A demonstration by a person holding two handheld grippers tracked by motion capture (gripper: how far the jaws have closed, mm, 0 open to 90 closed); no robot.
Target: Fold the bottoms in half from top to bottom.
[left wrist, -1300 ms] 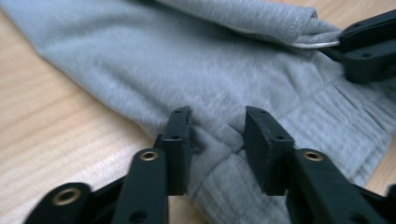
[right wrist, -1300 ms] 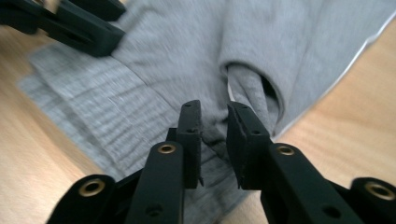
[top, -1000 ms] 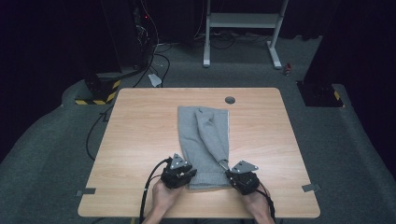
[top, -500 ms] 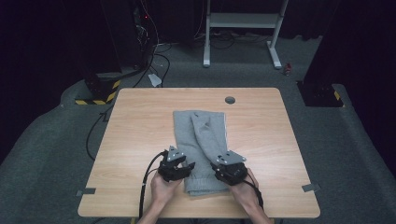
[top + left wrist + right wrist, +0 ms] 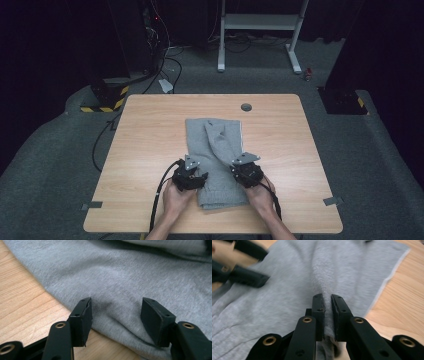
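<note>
So there's a grey cloth (image 5: 215,160) lying folded on the tabletop (image 5: 150,135), a bit nearer the person's edge than the middle, with a small round hole (image 5: 246,107) in the wood off past its far end. A loose flap of the cloth runs from its far edge down toward the right tongs.

Left tongs (image 5: 189,176) sit at the cloth's near-left edge. In the left gripper view the jaws are spread apart and have just been opening; the cloth's edge lies under and between them, but the pads (image 5: 84,320) aren't pressing on it, so nothing's held there.

Right tongs (image 5: 247,172) are at the cloth's near-right side. In the right gripper view the jaws are squeezed nearly together with a ridge of cloth (image 5: 327,315) pinched up between them. They popped open briefly and have just been closing again, and they're clamped on that fold now. The left tongs (image 5: 242,272) show blurry at the cloth's other side in that view.

Both hands come in from the near edge, cables trailing back off the tabletop.
</note>
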